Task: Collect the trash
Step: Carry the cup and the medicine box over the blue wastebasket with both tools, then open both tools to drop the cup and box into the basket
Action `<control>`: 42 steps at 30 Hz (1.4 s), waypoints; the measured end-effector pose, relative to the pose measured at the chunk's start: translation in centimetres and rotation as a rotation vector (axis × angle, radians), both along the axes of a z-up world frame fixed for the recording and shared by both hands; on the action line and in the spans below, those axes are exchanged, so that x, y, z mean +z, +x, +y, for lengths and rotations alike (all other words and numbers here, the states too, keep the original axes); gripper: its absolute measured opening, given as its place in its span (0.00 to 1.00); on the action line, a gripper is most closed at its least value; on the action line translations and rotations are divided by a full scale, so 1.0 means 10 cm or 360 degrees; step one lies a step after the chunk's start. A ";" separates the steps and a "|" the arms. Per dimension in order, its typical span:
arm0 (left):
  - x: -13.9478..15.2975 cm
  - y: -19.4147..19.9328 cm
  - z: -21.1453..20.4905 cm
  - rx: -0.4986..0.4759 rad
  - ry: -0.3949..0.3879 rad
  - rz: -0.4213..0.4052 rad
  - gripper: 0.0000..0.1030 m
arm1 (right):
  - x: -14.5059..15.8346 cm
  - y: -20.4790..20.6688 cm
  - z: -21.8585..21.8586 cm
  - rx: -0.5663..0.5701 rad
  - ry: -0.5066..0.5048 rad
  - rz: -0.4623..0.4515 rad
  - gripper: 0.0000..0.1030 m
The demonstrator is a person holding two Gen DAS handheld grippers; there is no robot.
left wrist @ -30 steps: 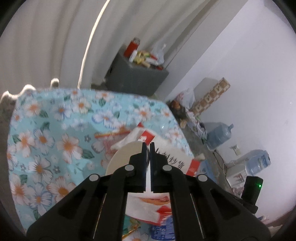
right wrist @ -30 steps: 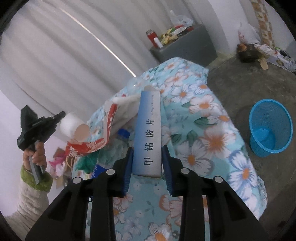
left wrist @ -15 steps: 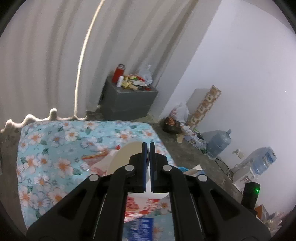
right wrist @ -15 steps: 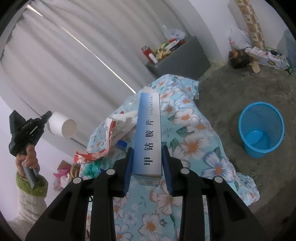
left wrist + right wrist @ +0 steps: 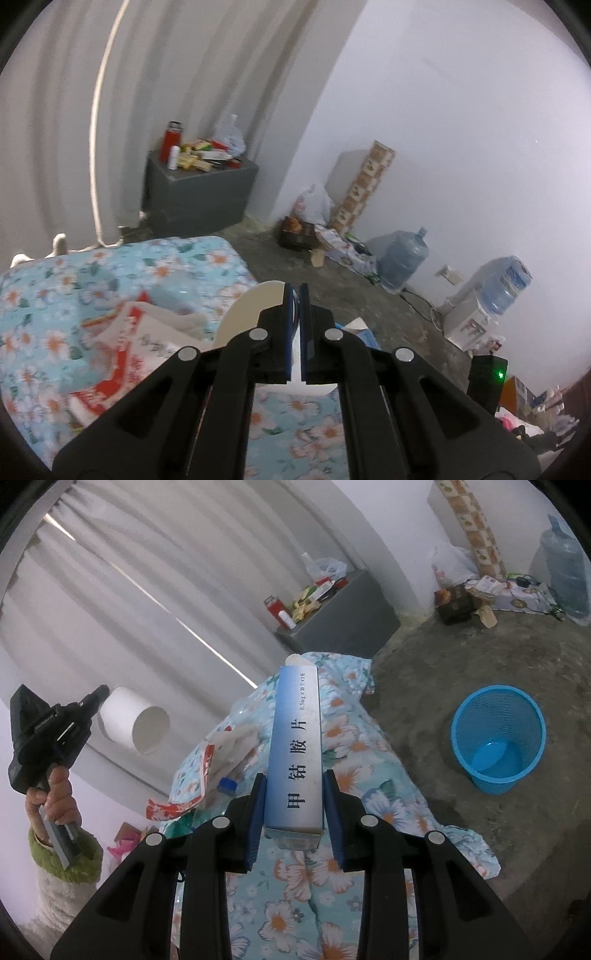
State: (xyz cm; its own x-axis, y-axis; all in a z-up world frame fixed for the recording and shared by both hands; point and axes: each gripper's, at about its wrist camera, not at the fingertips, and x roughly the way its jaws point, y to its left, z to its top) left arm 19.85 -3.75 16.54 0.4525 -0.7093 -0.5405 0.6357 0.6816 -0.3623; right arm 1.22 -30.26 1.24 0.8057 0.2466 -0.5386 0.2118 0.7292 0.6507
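My left gripper (image 5: 294, 295) is shut on the rim of a white paper cup (image 5: 251, 310), held high above the flowered table; the cup (image 5: 133, 729) also shows at the left of the right wrist view, in the other gripper (image 5: 96, 698). My right gripper (image 5: 293, 794) is shut on a long blue and white medicine box (image 5: 297, 749), held above the table. A blue mesh trash basket (image 5: 498, 738) stands on the floor to the right of the table, with nothing visible in it.
Red and white wrappers (image 5: 122, 332) and a plastic bottle with a blue cap (image 5: 226, 786) lie on the flowered tablecloth (image 5: 354, 746). A grey cabinet (image 5: 195, 192) with clutter stands by the curtain. Water jugs (image 5: 402, 258) and bags line the far wall.
Both grippers have risen higher above the table with their loads. The left view has swung to the right toward the far wall. The basket now shows closer in the right view.
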 end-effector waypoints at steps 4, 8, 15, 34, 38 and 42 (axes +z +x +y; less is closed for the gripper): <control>-0.11 -0.02 -0.40 -0.0056 0.0068 -0.0016 0.01 | -0.04 -0.07 -0.11 -0.0059 0.0004 0.0005 0.29; -0.26 -0.05 -0.88 -0.0091 0.0180 -0.0036 0.01 | -0.14 -0.16 -0.36 -0.0196 -0.0030 0.0050 0.29; -0.92 -0.01 -2.10 -0.0251 0.0399 0.0027 0.01 | -0.64 -0.38 -1.19 -0.0558 -0.0047 0.0282 0.29; -2.61 0.49 -4.12 -0.0414 0.0711 0.0282 0.47 | -2.41 0.23 -2.60 -0.0888 0.0272 0.0675 0.62; -2.43 0.32 -3.96 -0.0427 0.0725 0.0175 0.47 | -2.21 0.03 -2.38 -0.0869 0.0199 0.0608 0.62; -2.04 0.13 -3.67 -0.0429 0.0643 0.0130 0.49 | -1.86 -0.15 -2.09 -0.0850 0.0035 0.0554 0.62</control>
